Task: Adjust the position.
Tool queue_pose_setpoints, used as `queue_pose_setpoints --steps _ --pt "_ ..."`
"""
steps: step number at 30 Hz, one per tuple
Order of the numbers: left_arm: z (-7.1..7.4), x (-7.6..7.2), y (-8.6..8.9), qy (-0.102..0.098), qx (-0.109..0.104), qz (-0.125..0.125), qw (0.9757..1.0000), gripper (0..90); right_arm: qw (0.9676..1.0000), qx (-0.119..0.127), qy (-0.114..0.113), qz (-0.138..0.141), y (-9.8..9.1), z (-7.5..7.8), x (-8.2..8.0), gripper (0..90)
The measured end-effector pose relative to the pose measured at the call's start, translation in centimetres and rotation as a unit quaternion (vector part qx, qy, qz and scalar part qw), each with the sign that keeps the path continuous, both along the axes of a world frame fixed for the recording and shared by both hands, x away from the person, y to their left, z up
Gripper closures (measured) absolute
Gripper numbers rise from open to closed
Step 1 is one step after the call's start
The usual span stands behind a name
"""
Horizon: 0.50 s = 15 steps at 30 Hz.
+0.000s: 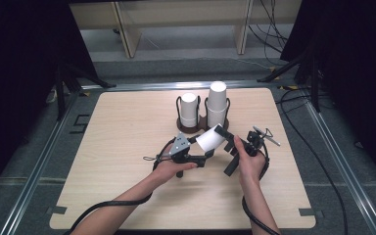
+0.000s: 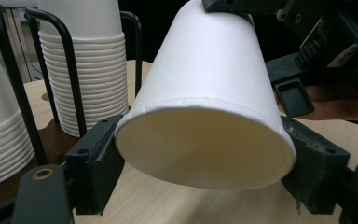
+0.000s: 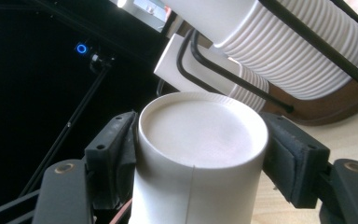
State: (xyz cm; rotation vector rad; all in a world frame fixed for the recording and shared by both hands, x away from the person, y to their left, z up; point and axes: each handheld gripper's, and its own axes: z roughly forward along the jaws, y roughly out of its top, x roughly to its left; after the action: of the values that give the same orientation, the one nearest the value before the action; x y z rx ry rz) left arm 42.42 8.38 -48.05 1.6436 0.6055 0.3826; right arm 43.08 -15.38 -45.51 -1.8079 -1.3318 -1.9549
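White paper cup (image 1: 210,139) held above the table, tilted, between both grippers, in front of the cup rack. In the left gripper view its open rim (image 2: 205,144) faces the camera; both pads of the left gripper (image 1: 206,154) press on the rim's sides, so this gripper is clamped on the cup. In the right gripper view the cup's closed base (image 3: 200,128) sits between the jaws of the right gripper (image 1: 225,135); left pad touches the wall, right pad close beside it, contact there not clear. No firm grip seen there.

Behind the cup: dark brown wooden base with black wire holders (image 1: 203,122), carrying 2 stacks of white paper cups (image 1: 216,103), right stack taller.

Surface: light wood-grain table with rounded corners (image 1: 127,147). Grey floor and metal rails around it; black cables (image 1: 323,161) trail on the floor at right. Pale wooden furniture legs (image 1: 127,29) at back; dark curtains on both sides.
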Motion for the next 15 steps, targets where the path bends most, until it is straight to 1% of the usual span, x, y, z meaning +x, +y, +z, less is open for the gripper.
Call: queue_pose_setpoints --steps 1,2,3,4,5,6,7,9,10,11,13,14,15 --pt "0.03 0.03 0.0 -0.002 -0.003 -0.001 1.0 21.8 1.0 -0.002 -0.001 0.003 -0.02 0.04 -0.02 30.2" --pt "0.1 0.02 0.04 -0.001 -0.003 -0.002 1.0 22.0 1.0 -0.003 -0.007 0.005 -0.02 0.06 0.0 30.1" --pt "0.19 -0.03 0.07 0.001 -0.002 -0.003 1.0 22.2 0.9999 -0.005 -0.011 0.0 0.02 0.1 0.01 29.9" --pt "0.23 -0.04 0.07 0.001 -0.002 -0.005 1.0 22.2 0.9998 -0.009 -0.02 -0.002 -0.01 0.09 0.05 29.6" --pt "0.26 -0.08 0.09 0.001 0.001 -0.006 1.0 22.3 0.9996 -0.013 -0.023 -0.006 0.0 0.17 0.02 29.4" --pt "0.27 -0.11 0.12 0.001 0.004 -0.008 1.0 22.4 0.9991 -0.016 -0.037 -0.008 -0.05 0.09 0.11 29.3" --pt "0.19 -0.07 0.04 -0.003 -0.003 -0.011 0.9999 22.5 0.9992 -0.022 -0.034 -0.006 -0.11 0.24 0.05 29.2" --pt "0.19 -0.1 0.05 -0.002 -0.001 -0.011 0.9999 22.5 0.999 -0.024 -0.038 -0.005 -0.16 0.3 0.08 29.0" --pt "0.21 -0.12 0.1 0.0 0.001 -0.012 0.9999 22.5 0.9986 -0.031 -0.043 -0.007 -0.22 0.35 0.08 28.6" --pt "0.31 -0.16 0.24 0.004 0.01 -0.012 0.9999 22.7 0.998 -0.036 -0.051 -0.011 -0.35 0.55 0.13 28.3" --pt "0.38 -0.16 0.29 0.005 0.012 -0.014 0.9998 22.8 0.9975 -0.035 -0.061 -0.01 -0.55 0.72 0.12 27.9" --pt "0.42 -0.17 0.33 0.006 0.015 -0.015 0.9998 22.8 0.9981 -0.027 -0.055 -0.009 -0.57 0.93 -0.01 27.9" --pt "0.46 -0.2 0.38 0.006 0.019 -0.015 0.9997 22.9 0.9963 -0.04 -0.075 -0.014 -0.77 0.87 0.08 27.8"
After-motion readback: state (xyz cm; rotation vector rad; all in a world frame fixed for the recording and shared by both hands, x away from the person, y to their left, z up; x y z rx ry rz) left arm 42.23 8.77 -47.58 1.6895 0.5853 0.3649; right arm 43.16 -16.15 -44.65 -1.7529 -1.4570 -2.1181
